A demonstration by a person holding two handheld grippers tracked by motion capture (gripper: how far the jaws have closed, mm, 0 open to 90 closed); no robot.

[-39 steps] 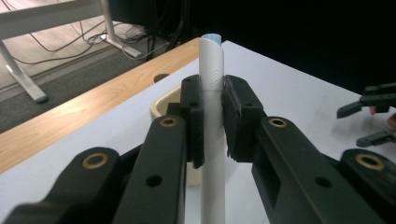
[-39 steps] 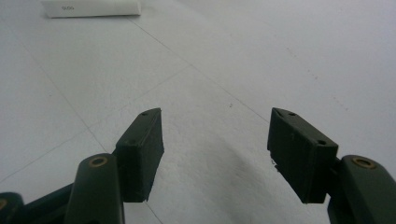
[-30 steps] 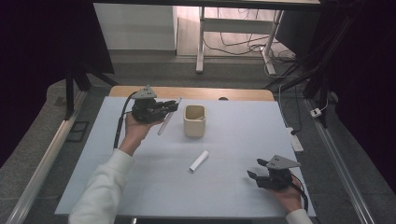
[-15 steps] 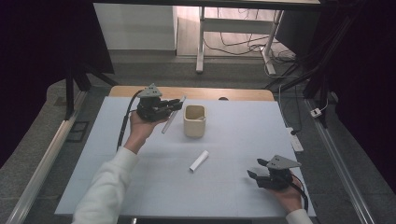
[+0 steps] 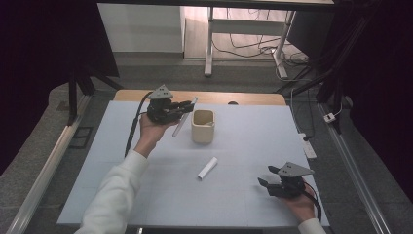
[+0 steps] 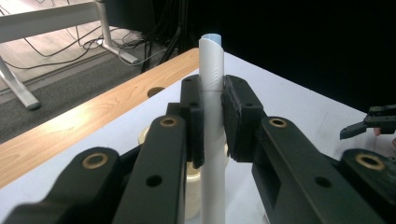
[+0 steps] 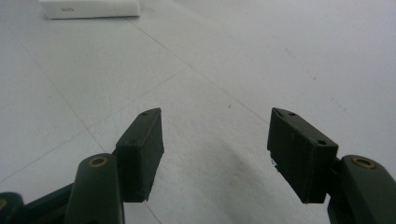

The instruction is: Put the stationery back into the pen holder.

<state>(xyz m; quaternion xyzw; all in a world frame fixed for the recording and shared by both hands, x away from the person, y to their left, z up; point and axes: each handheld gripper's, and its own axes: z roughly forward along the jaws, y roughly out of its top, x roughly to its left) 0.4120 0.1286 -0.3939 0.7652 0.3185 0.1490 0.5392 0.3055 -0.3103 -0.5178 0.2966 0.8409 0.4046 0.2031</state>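
Between the pads of the left tongs (image 6: 212,121) a slim white tube (image 6: 211,93) is pinched, jaws closed tight against both its sides. In the left gripper view the tube runs upright along the jaw axis, its pale blue-tipped end standing well clear above the pads. Grip sits part-way along the tube, so a long free length hangs below; judged useful for guiding that lower end into a container.

Just beyond and below the left tongs (image 5: 179,108) stands a cream cup (image 5: 203,126), upright, mouth open. In the high view the tube (image 5: 183,119) slants down from the jaws, its lower end just beside the cup's near-left wall, not over the mouth. Judgement: step in hand is carrying the tube to the cup to drop it in; tube needs shifting over the rim before release.

Right tongs (image 5: 269,184) rest low near the front right of the desk (image 5: 253,131), well apart from the left tongs. Jaws wide apart, nothing between them; the right gripper view shows bare desk surface in the gap (image 7: 215,154).

Ahead of the right tongs, between the two hands, a second short white tube (image 5: 207,167) lies flat on the desk. The right gripper view shows a white block-like end (image 7: 91,9) at the far top; likely this same piece. Judged the next item, and the right tongs are parked open and pointed at it for that reason.

Risk: slanted tube may strike the rim and tip the cup.
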